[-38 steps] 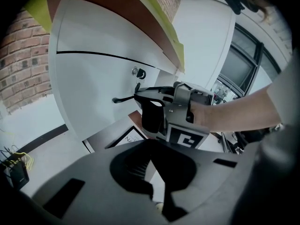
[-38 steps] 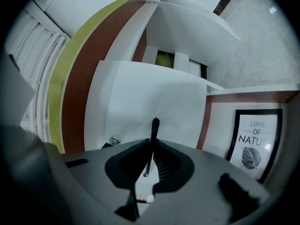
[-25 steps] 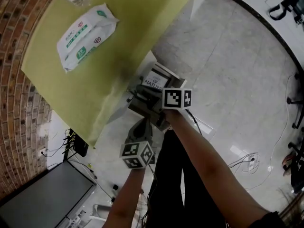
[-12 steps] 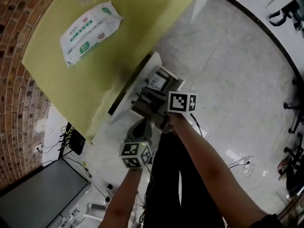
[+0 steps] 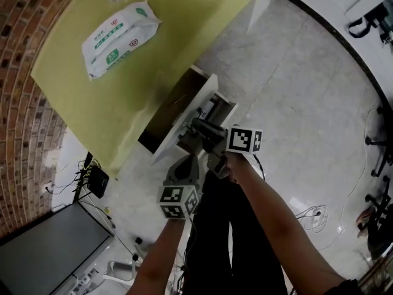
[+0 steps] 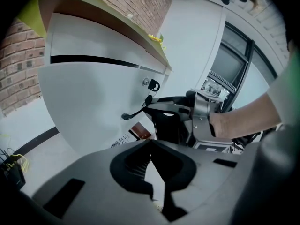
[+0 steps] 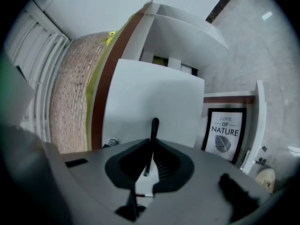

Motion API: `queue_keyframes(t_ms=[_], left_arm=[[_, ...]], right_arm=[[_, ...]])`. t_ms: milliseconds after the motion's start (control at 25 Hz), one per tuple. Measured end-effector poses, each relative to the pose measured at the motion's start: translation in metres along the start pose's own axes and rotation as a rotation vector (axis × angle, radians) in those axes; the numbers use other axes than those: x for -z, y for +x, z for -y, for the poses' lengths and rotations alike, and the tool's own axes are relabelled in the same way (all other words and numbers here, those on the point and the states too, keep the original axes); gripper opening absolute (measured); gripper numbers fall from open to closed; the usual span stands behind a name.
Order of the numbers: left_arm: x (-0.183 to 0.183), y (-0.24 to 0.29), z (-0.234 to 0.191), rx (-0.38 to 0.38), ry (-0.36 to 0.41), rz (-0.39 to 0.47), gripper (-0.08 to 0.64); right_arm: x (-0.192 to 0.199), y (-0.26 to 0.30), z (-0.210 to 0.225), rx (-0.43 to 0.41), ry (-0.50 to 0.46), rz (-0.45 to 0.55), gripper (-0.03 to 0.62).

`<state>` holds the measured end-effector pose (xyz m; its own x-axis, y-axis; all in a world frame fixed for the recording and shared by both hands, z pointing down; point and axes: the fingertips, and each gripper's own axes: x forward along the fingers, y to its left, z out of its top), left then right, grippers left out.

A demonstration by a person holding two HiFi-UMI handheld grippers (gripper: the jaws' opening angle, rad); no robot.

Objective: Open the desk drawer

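Note:
The white desk drawer [image 5: 184, 120] stands partly pulled out from under the yellow-green desk top [image 5: 184, 23], and its dark inside shows. My right gripper [image 5: 200, 128] is shut on the drawer's thin black handle [image 7: 152, 142], which runs between its jaws in front of the white drawer front [image 7: 154, 102]. My left gripper [image 5: 184, 166] hangs below and to the left of it, away from the drawer, shut on nothing. In the left gripper view, the drawer front [image 6: 93, 93], its round lock [image 6: 149, 83] and the right gripper [image 6: 161, 108] on the handle [image 6: 135, 113] lie beyond my left gripper [image 6: 151, 146].
A pack of wet wipes [image 5: 120, 39] lies on the desk top. A framed "LOVE OF NATURE" print [image 7: 225, 135] leans under the desk beside the drawer. A dark screen [image 5: 55, 251] and cables [image 5: 92, 177] sit on the floor at the left by the brick wall [image 5: 24, 72].
The drawer has slid further out of the desk, and its dark inside now shows. My right gripper has moved toward the lower right with the handle. The left gripper has hardly shifted.

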<state>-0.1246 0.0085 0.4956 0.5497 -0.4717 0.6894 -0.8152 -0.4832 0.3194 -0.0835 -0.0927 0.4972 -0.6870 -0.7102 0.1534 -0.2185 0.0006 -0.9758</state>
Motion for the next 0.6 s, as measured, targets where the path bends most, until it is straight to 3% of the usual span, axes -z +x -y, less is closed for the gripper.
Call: queue_keyframes(t_ms=[600], left_arm=[[0.013,-0.016,0.027,0.034,0.007,-0.003,0.009]], right_arm=[[0.007,-0.025,0.002,0.016,0.01,0.031,0.031]])
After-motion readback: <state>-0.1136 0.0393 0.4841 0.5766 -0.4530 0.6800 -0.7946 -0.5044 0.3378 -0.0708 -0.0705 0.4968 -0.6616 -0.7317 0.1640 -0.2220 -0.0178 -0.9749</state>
